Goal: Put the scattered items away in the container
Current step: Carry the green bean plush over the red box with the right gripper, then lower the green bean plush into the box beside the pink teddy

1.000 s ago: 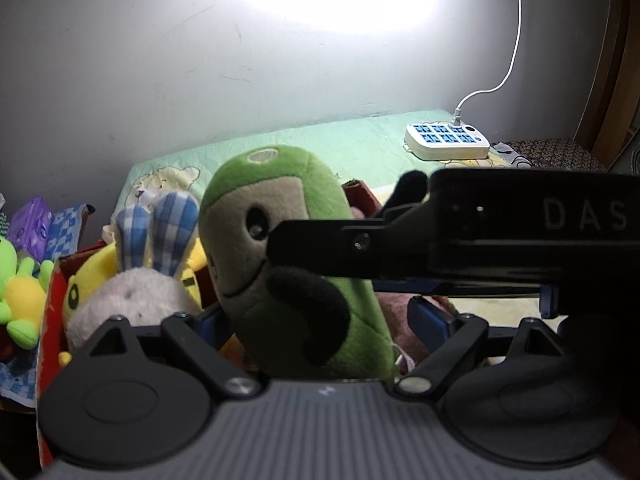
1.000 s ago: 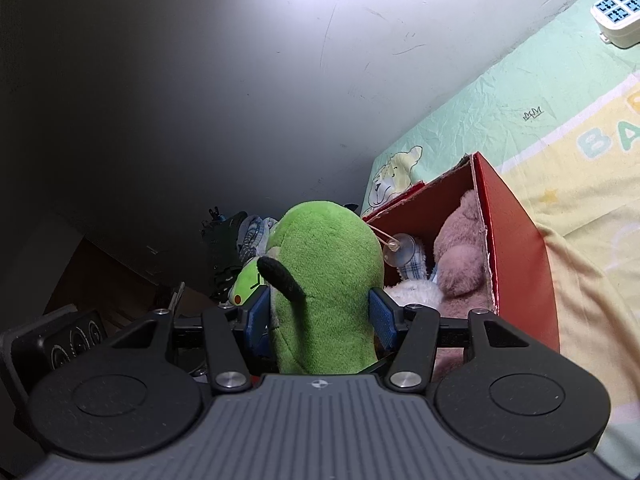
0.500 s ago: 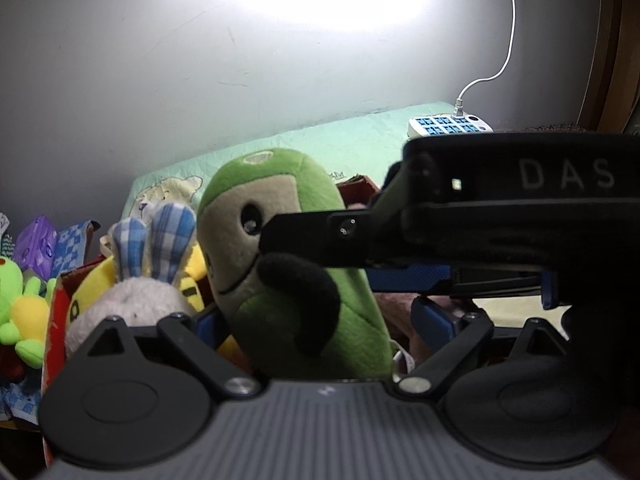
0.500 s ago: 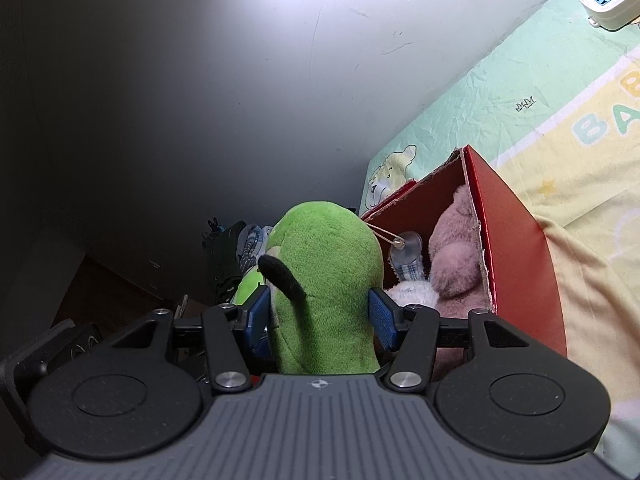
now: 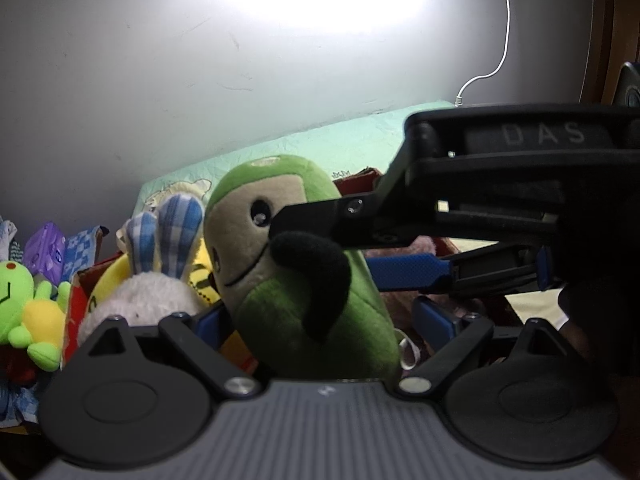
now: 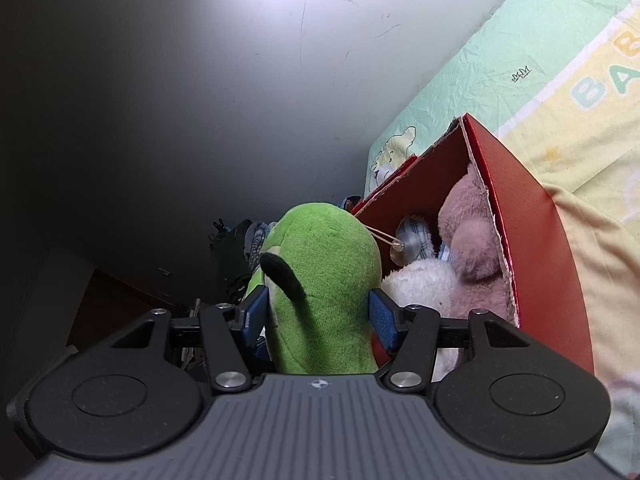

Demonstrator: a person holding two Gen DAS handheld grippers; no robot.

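Two grippers are gathered round one green plush toy (image 6: 326,288), which is held upright at the near edge of the red box (image 6: 532,232) on the bed (image 6: 520,60). It is pinched across its body by the right gripper (image 6: 320,312), so it can be lowered among the plush toys already inside. The left gripper (image 5: 320,324) is spread wide around it without pressing, its jaws having just been opening, apparently so the toy is handed over.
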